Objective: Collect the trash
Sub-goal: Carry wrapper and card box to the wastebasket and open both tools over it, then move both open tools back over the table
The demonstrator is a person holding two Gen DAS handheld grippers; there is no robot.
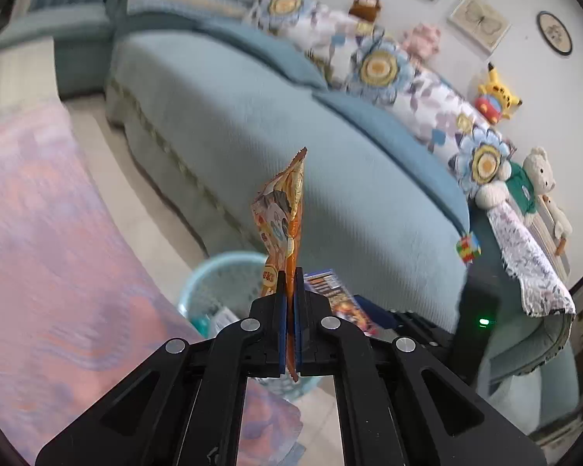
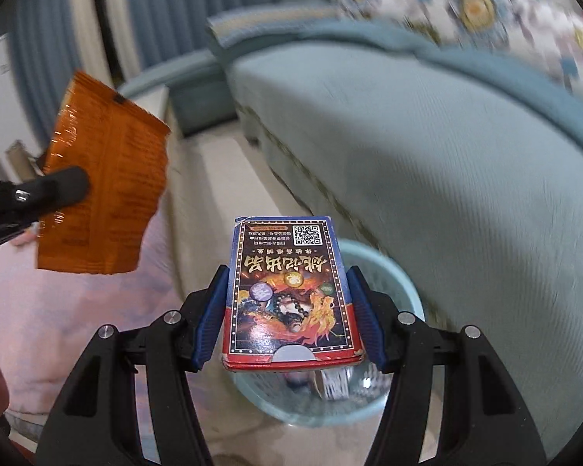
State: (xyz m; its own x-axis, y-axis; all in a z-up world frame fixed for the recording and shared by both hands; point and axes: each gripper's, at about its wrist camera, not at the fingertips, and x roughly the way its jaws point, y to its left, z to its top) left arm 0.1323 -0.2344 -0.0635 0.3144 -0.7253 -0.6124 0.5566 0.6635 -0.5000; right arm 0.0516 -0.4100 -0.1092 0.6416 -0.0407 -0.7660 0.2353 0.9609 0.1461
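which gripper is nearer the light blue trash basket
Right, by a little. The right gripper, shut on the card box, hangs directly over the light blue trash basket. The left gripper, shut on the orange snack wrapper, sits off to its side.

Shiny orange snack wrapper [image 1: 281, 225] between blue pads [image 1: 282, 334]; red-and-blue printed card box [image 2: 291, 295] between ridged blue pads [image 2: 210, 322]; pale turquoise lattice basket [image 2: 384, 268] below; teal sofa [image 1: 291, 116] beyond.
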